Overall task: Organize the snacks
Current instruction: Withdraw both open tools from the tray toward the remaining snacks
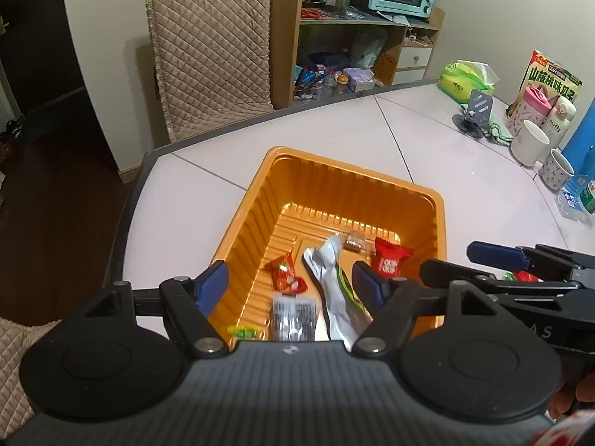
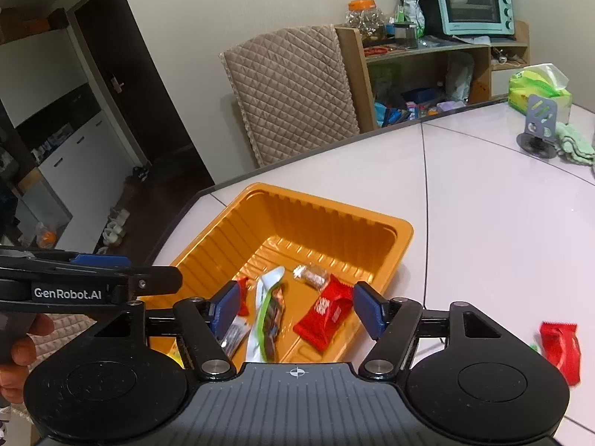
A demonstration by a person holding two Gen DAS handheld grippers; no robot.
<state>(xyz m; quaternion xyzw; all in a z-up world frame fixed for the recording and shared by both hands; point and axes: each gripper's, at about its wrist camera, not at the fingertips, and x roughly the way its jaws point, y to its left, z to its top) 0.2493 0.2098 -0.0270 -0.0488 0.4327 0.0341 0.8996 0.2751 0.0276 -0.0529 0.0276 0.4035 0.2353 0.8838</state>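
A: Two sets of jaws, and both stand spread with nothing between them. The left gripper (image 1: pixel 290 282) and the right gripper (image 2: pixel 295 310) hang side by side over the near end of the ribbed orange plastic tray (image 1: pixel 256 200).

B: What's in it?

A: Under the left jaws, a long silver foil wrapper with a green edge (image 1: pixel 329 282), a small red-and-green candy wrapper (image 1: pixel 285 273), a blurred black-and-white packet (image 1: pixel 293 316) and a red square sachet (image 1: pixel 388 260). A little clear-wrapped brown sweet (image 2: pixel 311 274) lies further in.

B: Anything outside?

A: One red crinkled snack packet (image 2: pixel 559 347) on the white glossy tabletop (image 2: pixel 483 204), to the right of the tray and apart from it.

B: So that's next, I'd judge.

A: Likely. Swing the right jaws over, straddle its narrow side, come down level so one fingertip doesn't skid it across the slick surface, and close gently; the wrapper looks soft.
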